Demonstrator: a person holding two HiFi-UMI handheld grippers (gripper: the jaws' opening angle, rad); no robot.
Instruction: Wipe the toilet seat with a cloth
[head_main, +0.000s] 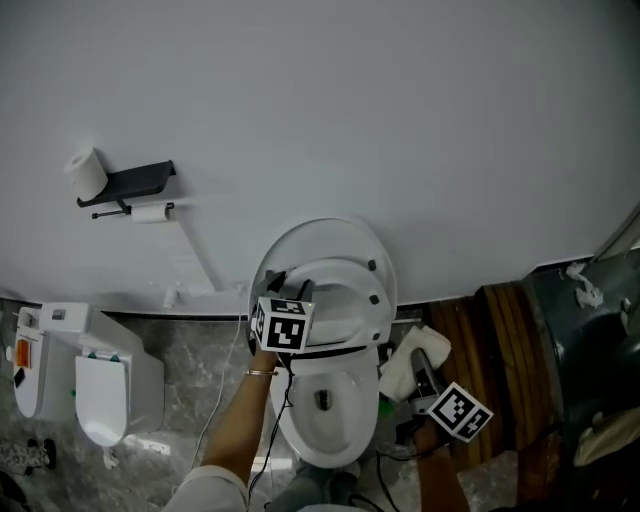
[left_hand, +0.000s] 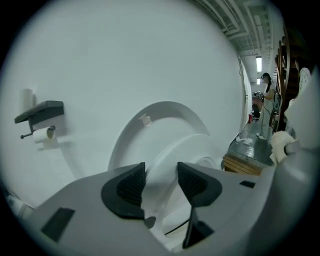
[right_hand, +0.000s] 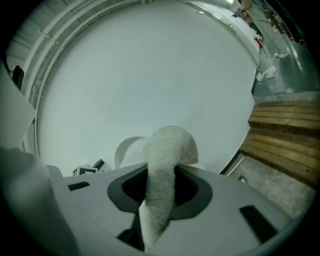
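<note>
The white toilet (head_main: 325, 405) stands against the wall with its lid (head_main: 320, 238) raised. Its seat (head_main: 345, 305) is tilted up over the bowl. My left gripper (head_main: 290, 290) is at the seat's left rim. In the left gripper view the seat (left_hand: 187, 150) shows just beyond the left gripper (left_hand: 161, 175), which is open, and neither pad presses on anything. My right gripper (head_main: 425, 378) hangs to the right of the bowl, shut on a white cloth (head_main: 410, 362). In the right gripper view the cloth (right_hand: 170, 145) bulges up between the jaws of the right gripper (right_hand: 160, 186).
A black shelf (head_main: 130, 183) with a paper roll (head_main: 88, 172) is on the wall at the left. A white bin-like unit (head_main: 85, 385) stands on the floor left of the toilet. Wooden steps (head_main: 495, 345) and a dark counter (head_main: 590, 350) lie to the right.
</note>
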